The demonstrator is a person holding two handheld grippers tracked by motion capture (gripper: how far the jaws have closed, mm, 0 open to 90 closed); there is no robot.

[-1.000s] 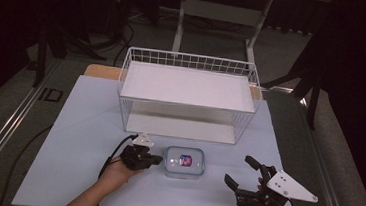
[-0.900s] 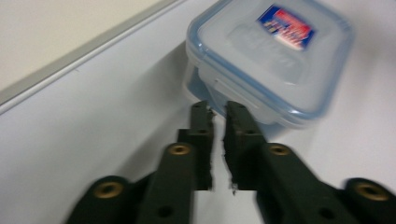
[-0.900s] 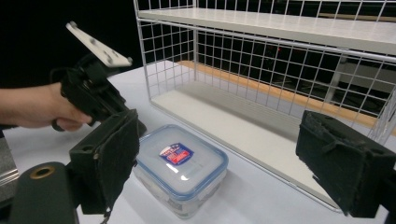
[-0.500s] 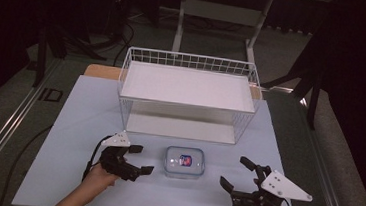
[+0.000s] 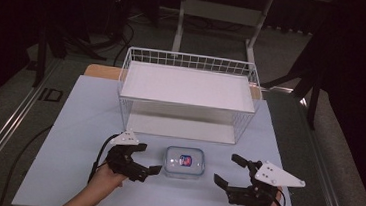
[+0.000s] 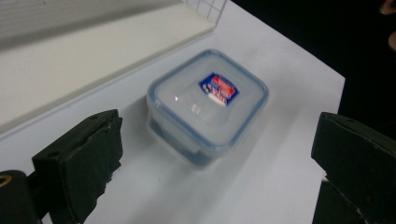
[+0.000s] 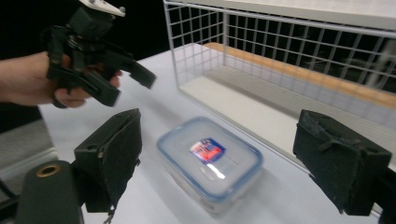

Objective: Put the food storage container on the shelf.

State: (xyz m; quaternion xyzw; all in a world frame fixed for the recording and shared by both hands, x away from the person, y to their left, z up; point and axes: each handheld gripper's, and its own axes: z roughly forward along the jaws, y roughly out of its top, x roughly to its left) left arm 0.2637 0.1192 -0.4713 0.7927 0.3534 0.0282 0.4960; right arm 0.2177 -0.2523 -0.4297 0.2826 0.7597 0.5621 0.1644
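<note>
A small clear plastic container (image 5: 184, 162) with a blue-rimmed snap lid and a red-and-blue label lies flat on the pale blue table (image 5: 69, 123), just in front of the white wire basket (image 5: 188, 91). It sits between the two tools, touched by neither. The left hand-held gripper (image 5: 147, 159) is just beside its left edge, jaws apart and pointing toward it; the right hand-held gripper (image 5: 230, 170) is near its right side, jaws also spread wide, a little farther off.

The high view gives the whole layout: container in the middle, a hand behind each tool, the grey three-cornered plates on top, and the basket standing behind with a flat white panel across its top and another along its floor. The left gripper view (image 6: 205, 154) looks down on the container (image 6: 208, 105) framed between its two black padded jaws, showing the lid's rounded corners and glossy sheen. The right gripper view (image 7: 210, 163) sees the container (image 7: 210, 161) from the opposite side, low and close, and beyond it the other hand-held gripper (image 7: 128, 81) gripped in a hand (image 7: 28, 79), plus the basket's (image 7: 280, 51) square wire mesh and a wooden strip showing through it.

The jaw pads look like rough black foam.
</note>
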